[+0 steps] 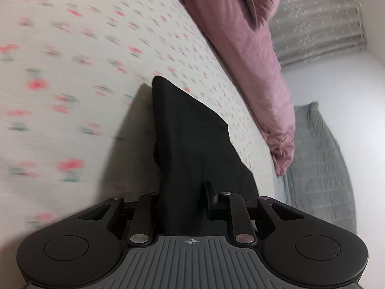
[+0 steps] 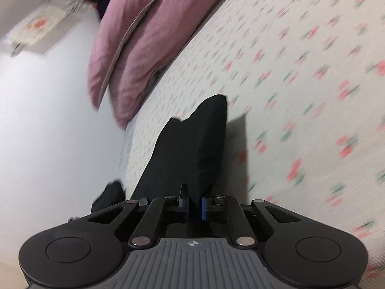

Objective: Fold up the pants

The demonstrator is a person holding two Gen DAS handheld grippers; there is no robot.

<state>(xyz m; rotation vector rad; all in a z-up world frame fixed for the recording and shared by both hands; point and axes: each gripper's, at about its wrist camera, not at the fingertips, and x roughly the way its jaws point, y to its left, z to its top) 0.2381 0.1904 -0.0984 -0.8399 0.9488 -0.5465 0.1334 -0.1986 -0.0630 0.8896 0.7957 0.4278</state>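
The black pants (image 1: 187, 125) stretch up from my left gripper (image 1: 184, 192) over the floral bedsheet (image 1: 79, 55). Fabric fills the gap between the jaws and covers the left finger, so only the right finger (image 1: 211, 192) shows; the gripper is shut on the cloth. In the right wrist view the black pants (image 2: 192, 144) rise as a bunched fold from my right gripper (image 2: 193, 198). Its blue pads (image 2: 203, 207) pinch the fabric, and a loose part of the cloth hangs off to the lower left.
A pink duvet (image 1: 250, 55) lies along the far side of the bed; in the right wrist view the pink duvet (image 2: 134, 41) sits at upper left. A grey quilted blanket (image 1: 320, 163) lies beside it. White wall (image 2: 48, 120) and window blinds (image 1: 317, 21) stand beyond.
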